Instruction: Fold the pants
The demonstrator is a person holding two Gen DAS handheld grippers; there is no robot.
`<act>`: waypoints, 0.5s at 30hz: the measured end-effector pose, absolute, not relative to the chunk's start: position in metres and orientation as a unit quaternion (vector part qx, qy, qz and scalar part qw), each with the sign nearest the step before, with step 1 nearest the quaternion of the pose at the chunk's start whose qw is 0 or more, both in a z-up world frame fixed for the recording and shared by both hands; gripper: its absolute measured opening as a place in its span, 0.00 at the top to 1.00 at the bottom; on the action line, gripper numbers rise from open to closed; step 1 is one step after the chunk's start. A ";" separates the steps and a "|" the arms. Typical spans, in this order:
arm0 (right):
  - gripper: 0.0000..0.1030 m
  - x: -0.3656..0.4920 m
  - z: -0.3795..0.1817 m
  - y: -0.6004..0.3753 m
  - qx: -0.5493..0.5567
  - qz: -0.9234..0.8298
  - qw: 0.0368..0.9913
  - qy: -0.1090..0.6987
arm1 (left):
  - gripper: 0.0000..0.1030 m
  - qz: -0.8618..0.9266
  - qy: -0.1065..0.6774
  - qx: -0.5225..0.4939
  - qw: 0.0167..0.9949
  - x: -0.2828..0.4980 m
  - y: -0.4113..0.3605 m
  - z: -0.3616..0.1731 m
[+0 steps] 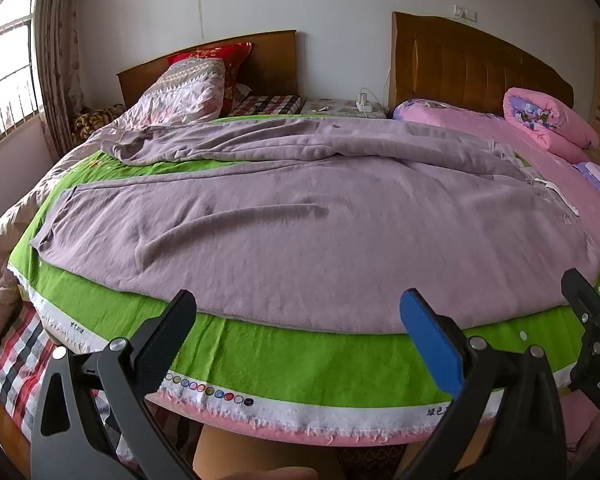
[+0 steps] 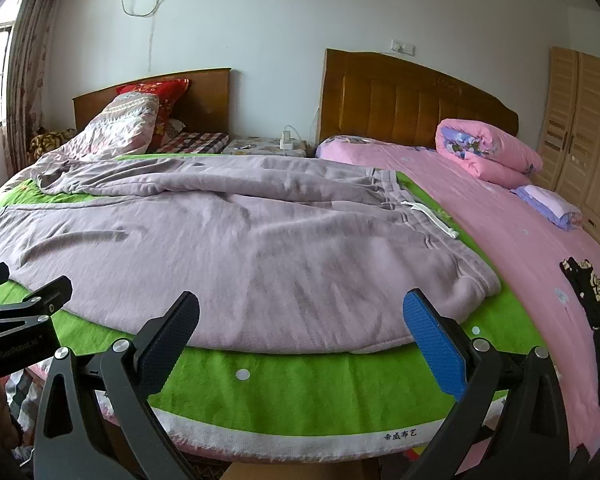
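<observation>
Both claws hang just off the near edge of the bed with nothing between their fingers. The left gripper [image 1: 298,332] has its jaws wide apart, one pad black and stippled, the other bright blue; the right gripper [image 2: 300,332] is spread the same way, its blue pad ribbed with a fine grid.

Under them runs a green cloth [image 1: 300,364], fuzzy like fleece, with a white selvedge along the near edge that carries a row of coloured dots, printed characters and a frayed fringe. On this cloth lie the pants [image 1: 300,240], a soft, mauve-grey knit with a brushed nap. They stretch sideways across the bed: the near leg lies fairly flat toward the left, the far leg is rumpled and twisted behind it, and the ribbed waistband with its white drawstring [image 2: 432,216] sits at the right end.

To the right the bed is covered by a smooth pink sheet [image 2: 520,248], with a rolled pink floral quilt [image 2: 488,152] toward its head. At the left lies a zigzag-patterned duvet [image 1: 180,92] against a red pillow [image 1: 220,56]. Behind stand two wooden headboards, the right headboard [image 1: 472,64] padded in vertical channels, then a white wall. A barred window [image 1: 4,64] with a curtain is at far left, a pale louvred wardrobe [image 2: 580,128] at far right.
</observation>
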State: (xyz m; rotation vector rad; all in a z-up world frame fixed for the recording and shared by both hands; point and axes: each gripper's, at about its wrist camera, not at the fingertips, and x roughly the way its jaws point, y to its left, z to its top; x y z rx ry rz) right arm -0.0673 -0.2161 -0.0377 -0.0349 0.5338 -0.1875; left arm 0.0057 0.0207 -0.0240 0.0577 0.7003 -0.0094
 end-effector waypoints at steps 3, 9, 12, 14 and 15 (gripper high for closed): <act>0.04 -0.067 -0.037 -0.216 -0.018 -0.092 0.960 0.263 | 0.01 -0.005 0.345 0.026 0.938 0.007 0.021 -0.023; 0.04 -0.066 -0.037 -0.214 -0.025 -0.090 0.960 0.263 | 0.01 -0.001 0.350 0.020 0.936 0.009 0.027 -0.024; 0.04 -0.067 -0.038 -0.214 -0.026 -0.089 0.960 0.264 | 0.01 0.000 0.354 0.019 0.935 0.010 0.027 -0.026; 0.04 -0.067 -0.039 -0.214 -0.026 -0.088 0.960 0.265 | 0.01 0.001 0.356 0.019 0.934 0.011 0.028 -0.027; 0.04 -0.067 -0.040 -0.214 -0.026 -0.087 0.960 0.266 | 0.01 0.002 0.356 0.019 0.934 0.011 0.029 -0.028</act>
